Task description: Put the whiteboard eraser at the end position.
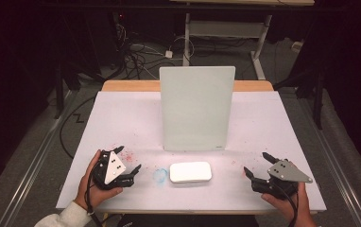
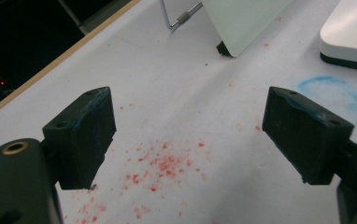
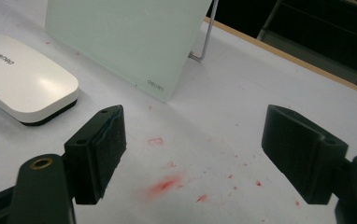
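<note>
A pale glass board (image 1: 196, 108) stands upright on a wire stand in the middle of the white table (image 1: 122, 118). In front of it lies a white eraser (image 1: 190, 172) with a dark felt base, flat on the table. My left gripper (image 1: 130, 161) is held low at the left, open, nothing between its jaws. My right gripper (image 1: 255, 165) is at the right, also open and holding nothing. The left gripper view shows the eraser (image 2: 352, 37) at upper right and the board's corner (image 2: 242, 23). The right gripper view shows the eraser (image 3: 22, 84) at left and the board (image 3: 125, 37).
Red marker specks (image 2: 162, 163) and a blue ring smudge (image 1: 160, 175) stain the tabletop; a red smear (image 3: 165, 184) lies by the right gripper. A wooden edge (image 1: 131, 85) runs along the table's back. Cables and a desk frame (image 1: 226, 28) sit on the floor behind.
</note>
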{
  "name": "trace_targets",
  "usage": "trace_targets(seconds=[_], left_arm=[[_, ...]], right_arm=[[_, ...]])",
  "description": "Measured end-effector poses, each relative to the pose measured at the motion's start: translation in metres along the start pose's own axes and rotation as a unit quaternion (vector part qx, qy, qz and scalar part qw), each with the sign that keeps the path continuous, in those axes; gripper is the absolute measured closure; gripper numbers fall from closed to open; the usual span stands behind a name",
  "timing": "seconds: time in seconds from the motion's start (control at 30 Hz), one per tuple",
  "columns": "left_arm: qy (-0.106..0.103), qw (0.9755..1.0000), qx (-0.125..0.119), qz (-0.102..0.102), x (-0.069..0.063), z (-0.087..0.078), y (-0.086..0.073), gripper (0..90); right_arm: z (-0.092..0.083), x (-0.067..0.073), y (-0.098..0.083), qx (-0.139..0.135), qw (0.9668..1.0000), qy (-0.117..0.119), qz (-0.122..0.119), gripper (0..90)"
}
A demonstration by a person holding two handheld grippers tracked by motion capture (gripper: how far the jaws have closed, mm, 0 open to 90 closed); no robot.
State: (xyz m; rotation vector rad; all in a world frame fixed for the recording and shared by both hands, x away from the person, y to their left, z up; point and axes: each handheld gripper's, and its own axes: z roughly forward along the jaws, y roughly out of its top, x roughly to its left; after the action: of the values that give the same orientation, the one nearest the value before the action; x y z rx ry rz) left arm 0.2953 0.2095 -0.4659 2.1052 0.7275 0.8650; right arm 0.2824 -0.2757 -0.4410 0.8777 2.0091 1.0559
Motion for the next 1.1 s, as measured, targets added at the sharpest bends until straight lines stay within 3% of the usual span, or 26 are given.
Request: trace_targets(seconds=[0.07,0.2,0.47,1.1], left_arm=[[-0.004,0.9999,-0.004,-0.008,-0.0005,-0.0020,-0.0006,17.0],[-0.007,1.0000,-0.004,0.004,-0.0038,-0.0022,-0.0002,17.0],[-0.010,0.9999,-0.010,0.000,-0.0018,-0.0067,-0.0008,17.0],[-0.012,0.9999,-0.002,-0.007,-0.0005,-0.0005,0.0015,17.0]], right_arm=[[-0.0008,0.0007,0.0000,0.000,1.0000,0.000,0.002,22.5],[-0.0009,0.0009,0.0001,0.001,1.0000,-0.003,-0.002,22.3],[-0.0030,0.0051,0.0037,0.000,1.0000,-0.003,-0.009,22.3],[0.0012,0.0032,0.0003,0.007,0.9999,-0.001,-0.012,22.2]])
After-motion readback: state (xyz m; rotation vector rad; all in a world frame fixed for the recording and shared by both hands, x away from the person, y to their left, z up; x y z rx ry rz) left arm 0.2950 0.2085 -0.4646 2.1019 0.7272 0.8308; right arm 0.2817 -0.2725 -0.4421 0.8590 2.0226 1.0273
